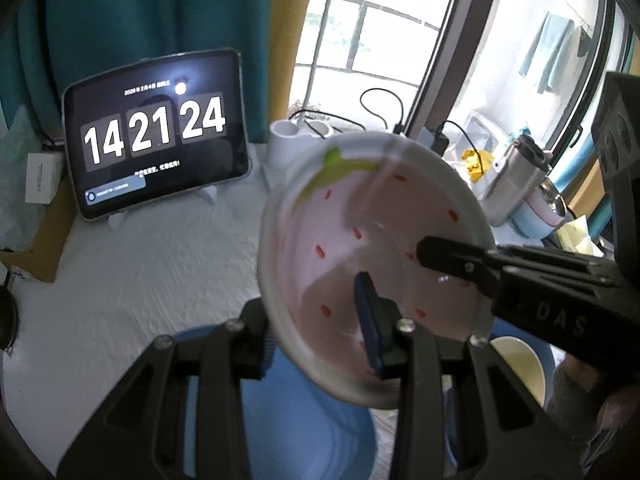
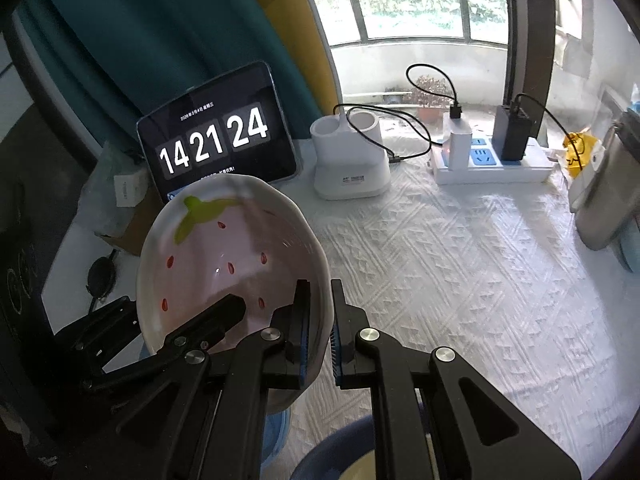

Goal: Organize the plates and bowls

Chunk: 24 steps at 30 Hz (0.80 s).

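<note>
Both grippers are pinching the strawberry-pattern bowl (image 2: pixel 232 264) by its rim: left gripper (image 1: pixel 316 320) jaws straddling the near wall, right gripper (image 2: pixel 320 320) jaws pressed almost together on the right edge. Bowl is hanging tilted above the blue dishes (image 1: pixel 312 420) below the jaws. Advice: keep both grips even, level it before lowering. Ahead of the jaws: white textured tablecloth (image 2: pixel 460 280), clock tablet (image 2: pixel 218 140), power strip (image 2: pixel 496 164), window (image 2: pixel 400 0).
</note>
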Motion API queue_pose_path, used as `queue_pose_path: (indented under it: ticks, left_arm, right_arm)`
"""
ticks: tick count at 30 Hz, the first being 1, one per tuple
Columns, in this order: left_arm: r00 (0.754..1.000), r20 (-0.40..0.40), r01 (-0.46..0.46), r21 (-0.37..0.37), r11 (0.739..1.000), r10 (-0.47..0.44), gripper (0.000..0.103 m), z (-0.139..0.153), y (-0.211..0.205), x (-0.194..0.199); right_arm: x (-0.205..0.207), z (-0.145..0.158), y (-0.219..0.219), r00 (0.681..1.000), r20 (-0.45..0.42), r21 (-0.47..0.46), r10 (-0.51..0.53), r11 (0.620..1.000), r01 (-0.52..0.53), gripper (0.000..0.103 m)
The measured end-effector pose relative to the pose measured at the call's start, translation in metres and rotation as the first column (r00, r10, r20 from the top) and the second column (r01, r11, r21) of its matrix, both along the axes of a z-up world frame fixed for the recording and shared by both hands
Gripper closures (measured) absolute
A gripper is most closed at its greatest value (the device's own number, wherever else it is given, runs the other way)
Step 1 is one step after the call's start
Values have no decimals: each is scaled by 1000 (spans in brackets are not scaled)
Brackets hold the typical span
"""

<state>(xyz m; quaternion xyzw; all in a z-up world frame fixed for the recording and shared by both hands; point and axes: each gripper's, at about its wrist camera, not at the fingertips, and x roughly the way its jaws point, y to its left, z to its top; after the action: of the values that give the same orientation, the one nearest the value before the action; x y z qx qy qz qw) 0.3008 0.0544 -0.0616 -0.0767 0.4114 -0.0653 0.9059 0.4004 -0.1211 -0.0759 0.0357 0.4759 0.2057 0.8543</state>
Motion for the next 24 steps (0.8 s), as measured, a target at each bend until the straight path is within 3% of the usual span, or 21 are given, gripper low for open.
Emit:
queue_pose_path:
  ticks: [24]
  left_arm:
    - [998,49,33,-6,999,-33,67,27,-39,-39]
  right_arm:
    - [-46,25,-42,998,53,41,-38,998,36,93]
